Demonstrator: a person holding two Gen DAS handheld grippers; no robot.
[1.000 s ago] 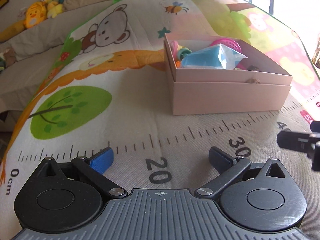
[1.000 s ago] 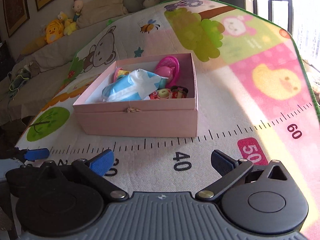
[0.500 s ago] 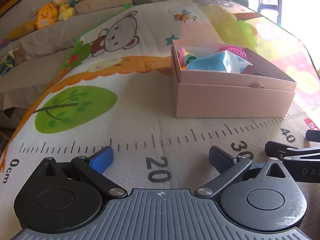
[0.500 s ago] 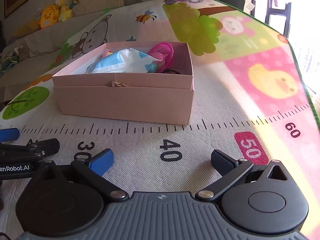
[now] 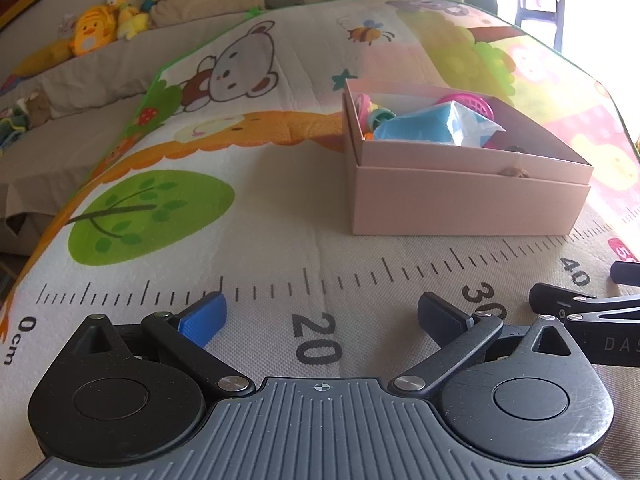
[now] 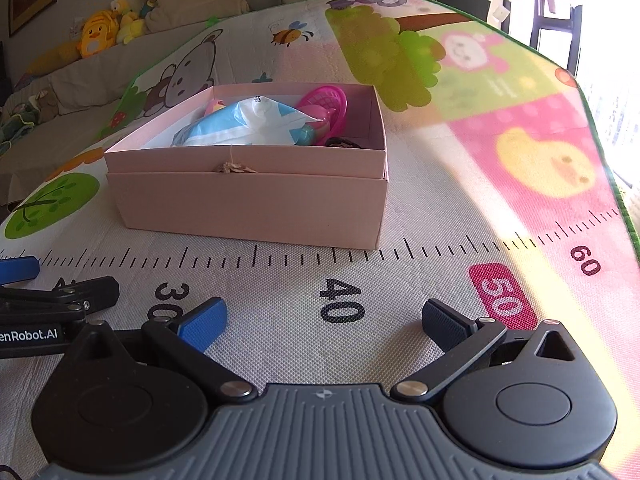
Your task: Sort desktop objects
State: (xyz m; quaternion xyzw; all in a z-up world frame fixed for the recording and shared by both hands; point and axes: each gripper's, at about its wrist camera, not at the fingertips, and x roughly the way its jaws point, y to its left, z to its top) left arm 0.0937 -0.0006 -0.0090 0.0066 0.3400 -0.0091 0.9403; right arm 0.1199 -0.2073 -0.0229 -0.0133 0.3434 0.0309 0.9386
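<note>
A pink cardboard box [image 5: 460, 208] stands on the play mat, also in the right wrist view [image 6: 256, 208]. It holds a blue and white tissue pack [image 6: 248, 126], a pink plastic basket [image 6: 326, 108] and small toys [image 5: 378, 114]. My left gripper [image 5: 320, 316] is open and empty, low over the mat near the 20 mark, in front and left of the box. My right gripper [image 6: 324, 320] is open and empty near the 40 mark, in front of the box. Each gripper shows at the edge of the other's view.
The play mat [image 5: 248, 208] has a printed ruler along its near edge. A sofa with plush toys [image 5: 92, 32] runs behind the mat at left. Bright window light falls on the mat's right side [image 6: 560, 160].
Both grippers have dropped lower and closer to the mat, side by side in front of the box. Both stayed open and empty.
</note>
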